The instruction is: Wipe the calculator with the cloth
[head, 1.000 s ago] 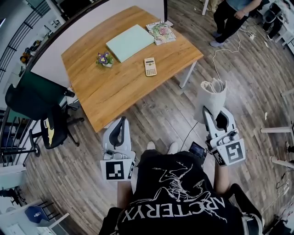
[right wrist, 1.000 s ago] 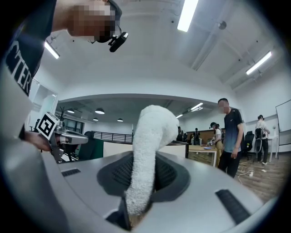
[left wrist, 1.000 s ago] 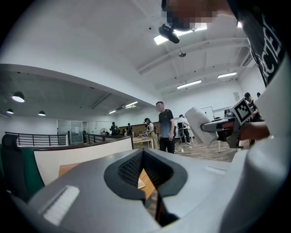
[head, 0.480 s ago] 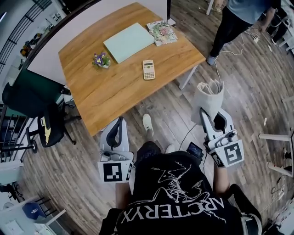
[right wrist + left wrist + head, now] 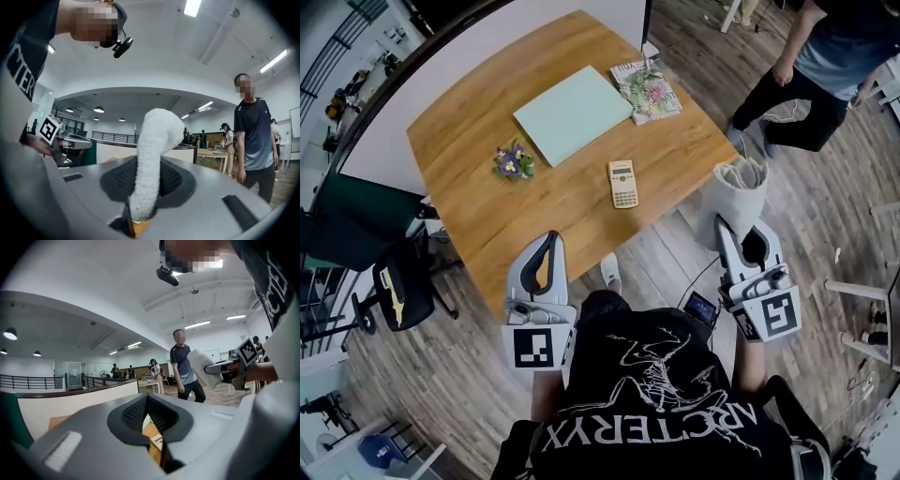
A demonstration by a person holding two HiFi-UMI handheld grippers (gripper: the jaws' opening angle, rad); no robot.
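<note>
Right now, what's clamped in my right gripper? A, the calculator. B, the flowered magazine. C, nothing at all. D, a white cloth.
D: the right gripper view shows the right gripper with its jaws closed on the white cloth, which stands up between them, while the calculator lies untouched on the wooden table.

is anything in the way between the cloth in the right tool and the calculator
Nothing visible does. The right tool holds the cloth just off the near right corner of the table; the wood between there and the calculator is bare. The flowers, green pad and magazine lie farther back.
</note>
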